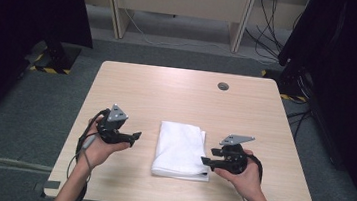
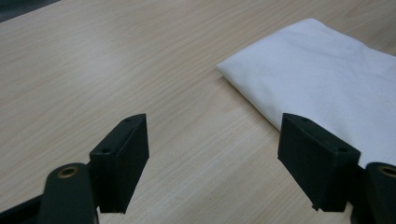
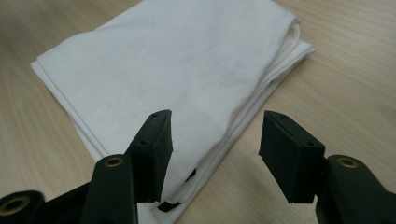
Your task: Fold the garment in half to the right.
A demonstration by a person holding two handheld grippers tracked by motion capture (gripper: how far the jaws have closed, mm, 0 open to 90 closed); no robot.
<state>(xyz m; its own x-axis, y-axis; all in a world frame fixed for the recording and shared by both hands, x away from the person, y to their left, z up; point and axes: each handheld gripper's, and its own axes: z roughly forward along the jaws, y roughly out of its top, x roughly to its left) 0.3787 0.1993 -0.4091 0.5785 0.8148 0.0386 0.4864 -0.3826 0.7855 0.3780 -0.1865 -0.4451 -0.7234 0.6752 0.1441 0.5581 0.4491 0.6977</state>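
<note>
Now both hands hover level: left gripper [image 1: 137, 136] spread over bare surface [image 1: 177, 90], right gripper [image 1: 204, 160] spread at the corner of the folded white cloth [image 1: 180, 148] lying flat between them.

Your left gripper [image 1: 135, 136]: black, grey three-cornered plate on top, dark cable trailing.
Your right gripper [image 1: 204, 160]: black too; square fingers [image 3: 290, 156], small screw holes, brass pivots.
Your wrists: thin bands.

Wooden table [image 1: 177, 95], wall cables [image 1: 270, 24]
</note>
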